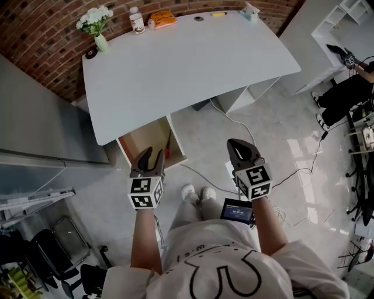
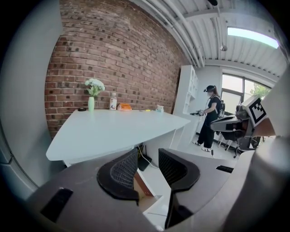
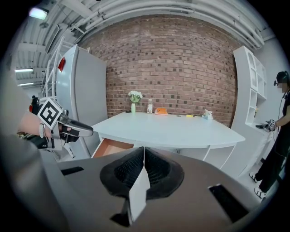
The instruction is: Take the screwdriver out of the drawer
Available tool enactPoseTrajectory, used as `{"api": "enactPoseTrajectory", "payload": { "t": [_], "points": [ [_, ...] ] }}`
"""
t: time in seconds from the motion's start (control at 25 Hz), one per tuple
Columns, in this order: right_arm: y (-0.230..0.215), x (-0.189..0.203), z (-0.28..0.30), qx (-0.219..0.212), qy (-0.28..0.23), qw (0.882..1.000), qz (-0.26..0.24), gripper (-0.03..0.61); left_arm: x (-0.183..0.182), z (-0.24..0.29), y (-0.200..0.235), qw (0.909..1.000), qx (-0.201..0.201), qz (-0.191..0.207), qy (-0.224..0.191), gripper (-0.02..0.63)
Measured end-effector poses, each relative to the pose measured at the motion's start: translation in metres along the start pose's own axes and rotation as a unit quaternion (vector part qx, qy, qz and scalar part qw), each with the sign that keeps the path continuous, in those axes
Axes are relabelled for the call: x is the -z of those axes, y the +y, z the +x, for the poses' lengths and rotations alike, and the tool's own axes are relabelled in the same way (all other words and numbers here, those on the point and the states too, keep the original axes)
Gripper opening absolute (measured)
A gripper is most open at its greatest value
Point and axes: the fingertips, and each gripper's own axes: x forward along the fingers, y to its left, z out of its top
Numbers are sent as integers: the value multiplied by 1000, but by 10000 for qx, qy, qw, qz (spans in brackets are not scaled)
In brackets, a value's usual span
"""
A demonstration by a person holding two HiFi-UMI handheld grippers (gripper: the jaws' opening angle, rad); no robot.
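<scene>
While the wooden drawer (image 1: 147, 139) gapes, the left gripper's (image 1: 151, 154) ribbed fingers (image 2: 123, 171) spread.

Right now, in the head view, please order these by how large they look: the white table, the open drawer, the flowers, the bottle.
1. white table
2. open drawer, partly under the table
3. flowers
4. bottle, only slightly smaller than the flowers

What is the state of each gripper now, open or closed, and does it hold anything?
Left gripper: open, nothing between its jaws.
Right gripper: closed, jaws together, holding nothing.
</scene>
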Motion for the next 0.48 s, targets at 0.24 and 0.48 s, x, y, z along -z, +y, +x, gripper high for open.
{"api": "enactPoseTrajectory", "payload": {
  "t": [0.24,0.48],
  "points": [
    [-11,27,11,-138,162,9998,35,20,27,19,-1,9997,-100,-51,239,149],
    [-20,66,30,-405,393,9984,24,20,56,46,-4,9982,-115,36,590,138]
  ]
}}
